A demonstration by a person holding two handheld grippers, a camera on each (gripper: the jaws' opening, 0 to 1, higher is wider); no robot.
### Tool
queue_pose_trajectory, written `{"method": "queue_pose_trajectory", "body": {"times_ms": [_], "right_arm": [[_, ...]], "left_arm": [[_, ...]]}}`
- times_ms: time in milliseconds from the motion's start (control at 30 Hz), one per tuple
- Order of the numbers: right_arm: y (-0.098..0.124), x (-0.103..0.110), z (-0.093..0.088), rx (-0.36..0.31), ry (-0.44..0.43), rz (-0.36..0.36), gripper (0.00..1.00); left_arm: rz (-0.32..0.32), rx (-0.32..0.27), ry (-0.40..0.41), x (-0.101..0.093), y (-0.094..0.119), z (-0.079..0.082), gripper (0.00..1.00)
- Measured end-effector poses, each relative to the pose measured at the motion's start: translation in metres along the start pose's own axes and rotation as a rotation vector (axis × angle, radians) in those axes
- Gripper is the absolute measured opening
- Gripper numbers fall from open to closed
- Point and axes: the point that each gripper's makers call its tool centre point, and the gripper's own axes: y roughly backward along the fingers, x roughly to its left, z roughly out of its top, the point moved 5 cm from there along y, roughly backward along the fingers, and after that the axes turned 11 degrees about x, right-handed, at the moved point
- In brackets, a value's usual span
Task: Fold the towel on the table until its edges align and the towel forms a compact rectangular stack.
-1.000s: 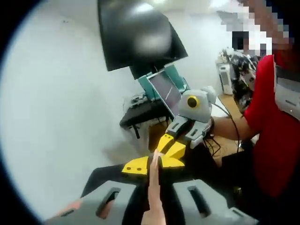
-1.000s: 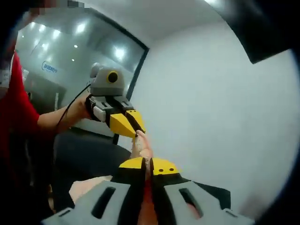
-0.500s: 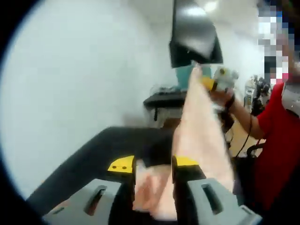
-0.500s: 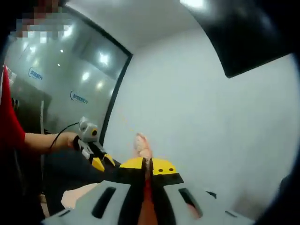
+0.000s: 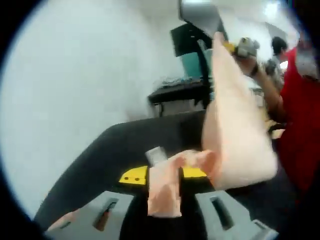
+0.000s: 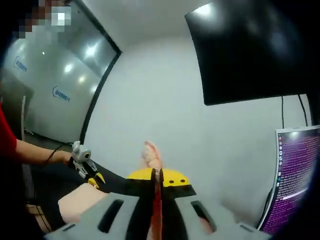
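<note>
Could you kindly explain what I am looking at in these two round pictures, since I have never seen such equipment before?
A person holds a hand-held gripper in each hand; each carries a fisheye camera looking along its own jaws. In the left gripper view, the left gripper pinches a corner of a pale pink towel, which stretches up to the other gripper. In the right gripper view, the right gripper is shut on the towel's edge, with the left one small at the left. Below lies a dark table.

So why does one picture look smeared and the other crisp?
Left gripper view: the towel hanging toward the right gripper is smeared by motion blur, and the background is soft. Right gripper view: sharper, with ceiling lights glaring off the glass wall; the fisheye lens bends the screen edges.
</note>
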Motion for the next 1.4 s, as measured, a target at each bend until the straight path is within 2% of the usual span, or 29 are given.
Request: {"method": "queue_pose_trajectory", "body": {"times_ms": [33,100,133,167,200,233,300,400,467,500,533,567,600,700,767,900,933,967,1000,1067,1100,1167,1233,1333,1400], "right_arm": [[0.000,-0.001,-0.002,0.011,0.000,-0.003,0.02],[0.001,-0.001,-0.005,0.022,0.011,-0.017,0.02],[0.001,-0.002,-0.005,0.019,0.007,-0.021,0.02],[0.001,-0.002,-0.005,0.018,0.001,-0.019,0.02],[0.000,-0.001,-0.005,0.014,-0.005,-0.014,0.02],[0.000,-0.001,-0.005,0.012,-0.009,-0.012,0.02],[-0.001,-0.001,-0.004,0.012,-0.007,-0.019,0.02],[0.001,-0.002,-0.001,0.006,-0.001,-0.034,0.02],[0.002,-0.004,0.000,-0.004,-0.011,-0.029,0.02],[0.003,-0.004,0.001,-0.007,-0.014,-0.026,0.02],[0.002,-0.004,0.001,-0.008,-0.016,-0.025,0.02],[0.002,-0.003,-0.001,-0.009,-0.015,-0.022,0.02],[0.001,-0.002,-0.001,-0.008,-0.015,-0.022,0.02],[-0.003,0.003,-0.004,-0.003,-0.011,-0.014,0.02],[-0.004,0.005,-0.006,0.000,-0.007,-0.013,0.02],[-0.006,0.005,-0.008,0.010,-0.008,-0.011,0.02],[-0.007,0.006,-0.009,0.011,-0.009,-0.011,0.02],[-0.007,0.006,-0.009,0.012,-0.008,-0.011,0.02],[-0.008,0.006,-0.010,0.015,-0.006,-0.011,0.02],[-0.008,0.005,-0.010,0.018,-0.004,-0.014,0.02],[-0.007,0.005,-0.010,0.016,-0.006,-0.014,0.02],[-0.008,0.005,-0.010,0.014,-0.011,-0.010,0.02],[-0.008,0.006,-0.011,0.016,-0.009,-0.009,0.02],[-0.010,0.010,-0.012,0.017,0.005,0.009,0.02],[-0.010,0.012,-0.011,0.012,0.013,0.013,0.02]], "left_arm": [[-0.051,-0.052,0.059,-0.002,-0.001,0.004,0.25],[-0.133,-0.102,0.249,-0.002,-0.007,0.005,0.27],[-0.139,-0.133,0.295,0.001,-0.012,0.004,0.29],[-0.149,-0.126,0.346,-0.003,-0.018,0.001,0.29],[-0.168,-0.118,0.346,-0.008,-0.023,-0.003,0.25],[-0.177,-0.138,0.317,-0.014,-0.026,-0.003,0.22],[-0.229,-0.221,0.303,-0.028,-0.023,0.005,0.20],[-0.283,-0.367,0.315,-0.037,-0.005,0.020,0.18],[-0.362,-0.526,0.362,-0.038,0.018,0.030,0.19],[-0.371,-0.564,0.379,-0.035,0.024,0.030,0.22],[-0.351,-0.581,0.390,-0.031,0.026,0.030,0.26],[-0.313,-0.564,0.441,-0.022,0.024,0.025,0.27],[-0.307,-0.519,0.470,-0.018,0.019,0.019,0.24],[-0.303,-0.383,0.491,-0.021,0.002,0.007,0.20],[-0.314,-0.346,0.464,-0.029,-0.006,0.008,0.12],[-0.340,-0.274,0.411,-0.043,-0.020,0.008,0.11],[-0.367,-0.267,0.404,-0.048,-0.020,0.009,0.11],[-0.389,-0.261,0.378,-0.053,-0.019,0.011,0.06],[-0.379,-0.262,0.347,-0.055,-0.018,0.012,0.05],[-0.375,-0.283,0.353,-0.051,-0.013,0.014,0.05],[-0.373,-0.316,0.376,-0.048,-0.009,0.017,0.08],[-0.362,-0.341,0.405,-0.042,-0.004,0.016,0.23],[-0.368,-0.341,0.407,-0.044,-0.002,0.013,0.23],[-0.341,-0.288,0.410,-0.044,-0.010,0.007,0.22],[-0.341,-0.259,0.442,-0.044,-0.016,0.004,0.15]]}}
